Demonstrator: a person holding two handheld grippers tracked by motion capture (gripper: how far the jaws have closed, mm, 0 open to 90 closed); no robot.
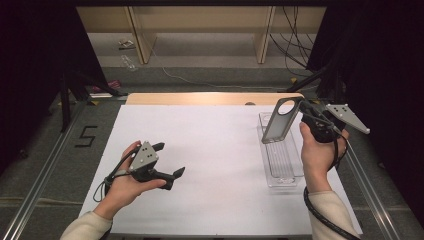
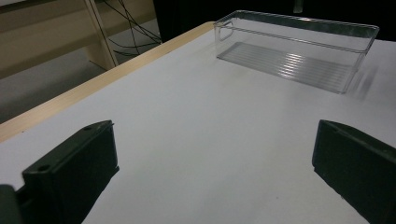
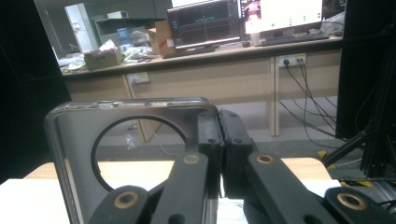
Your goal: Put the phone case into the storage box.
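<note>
A grey phone case with a round camera hole hangs upright above the far end of a clear plastic bin. My right gripper is shut on the case's right edge. In the right gripper view the jaws pinch the rim of the case and the gripper points level toward a desk with monitors. My left gripper is held low over the white table top at the left, open, nothing between its jaws. The left gripper view looks between the wide jaws of that gripper across the sheet to the empty bin.
The table's wooden far edge runs behind the white sheet. Black frame posts stand at both far corners, with cables on the floor behind. A "5" mark lies on the floor left of the table.
</note>
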